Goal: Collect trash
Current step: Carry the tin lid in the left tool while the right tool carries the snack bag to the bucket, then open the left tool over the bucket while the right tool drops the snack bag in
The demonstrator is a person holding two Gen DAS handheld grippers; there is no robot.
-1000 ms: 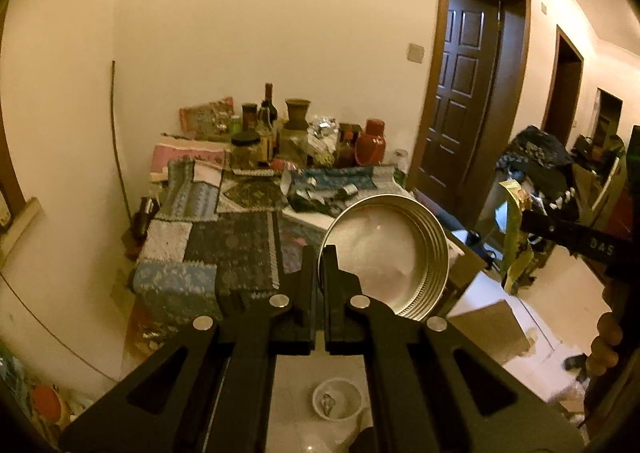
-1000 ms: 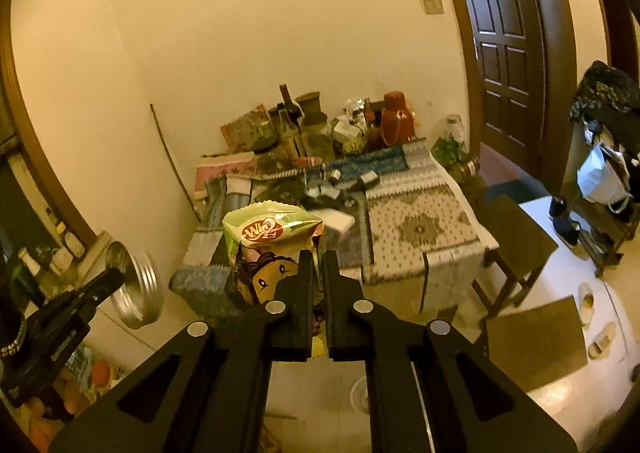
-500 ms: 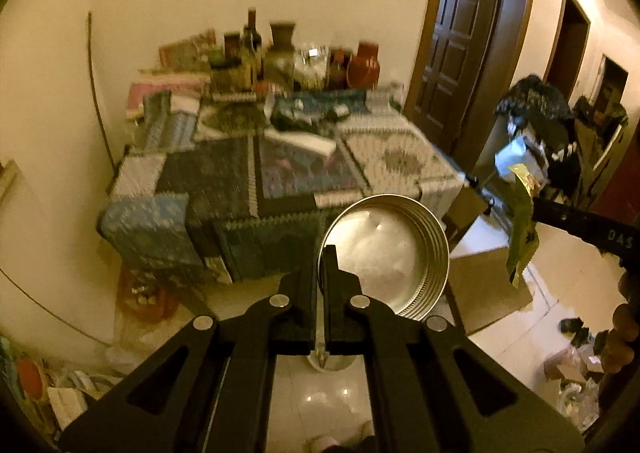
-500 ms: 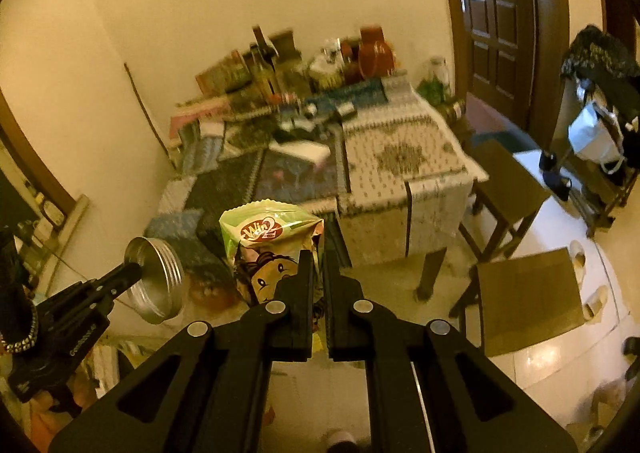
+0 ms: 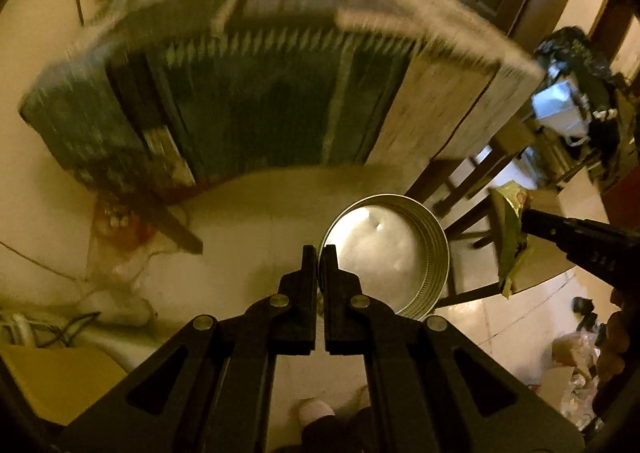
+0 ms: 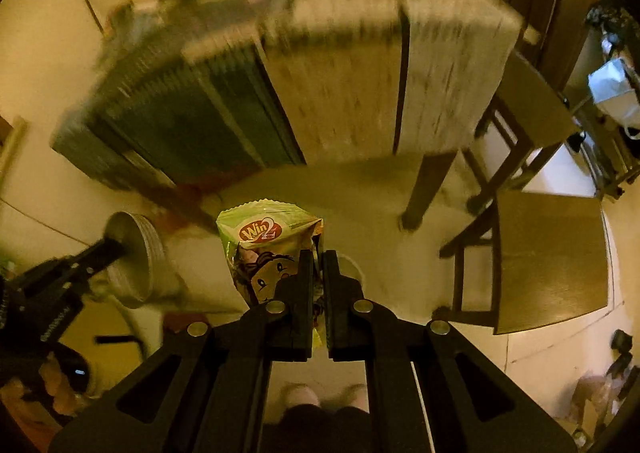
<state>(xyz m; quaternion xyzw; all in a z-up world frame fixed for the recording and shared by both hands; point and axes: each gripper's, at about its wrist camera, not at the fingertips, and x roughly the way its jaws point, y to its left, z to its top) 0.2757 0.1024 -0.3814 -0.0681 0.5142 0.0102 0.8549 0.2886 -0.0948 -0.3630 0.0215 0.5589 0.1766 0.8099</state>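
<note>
A: Where is the trash?
B: The left tool (image 5: 319, 253) clamps a metal lid (image 5: 386, 257); the right tool (image 6: 319, 257) clamps a snack wrapper (image 6: 268, 249).
A: What changed?
B: Both have dropped from table (image 5: 256, 93) height toward the floor (image 5: 256, 221), likely nearing the bin.

both grippers point steeply down toward the floor. the left gripper (image 5: 319, 253) is clamped tight, jaws almost meeting. the right gripper (image 6: 319, 258) is likewise pinched closed, a hand (image 6: 56, 389) gripping the left tool's handle.
</note>
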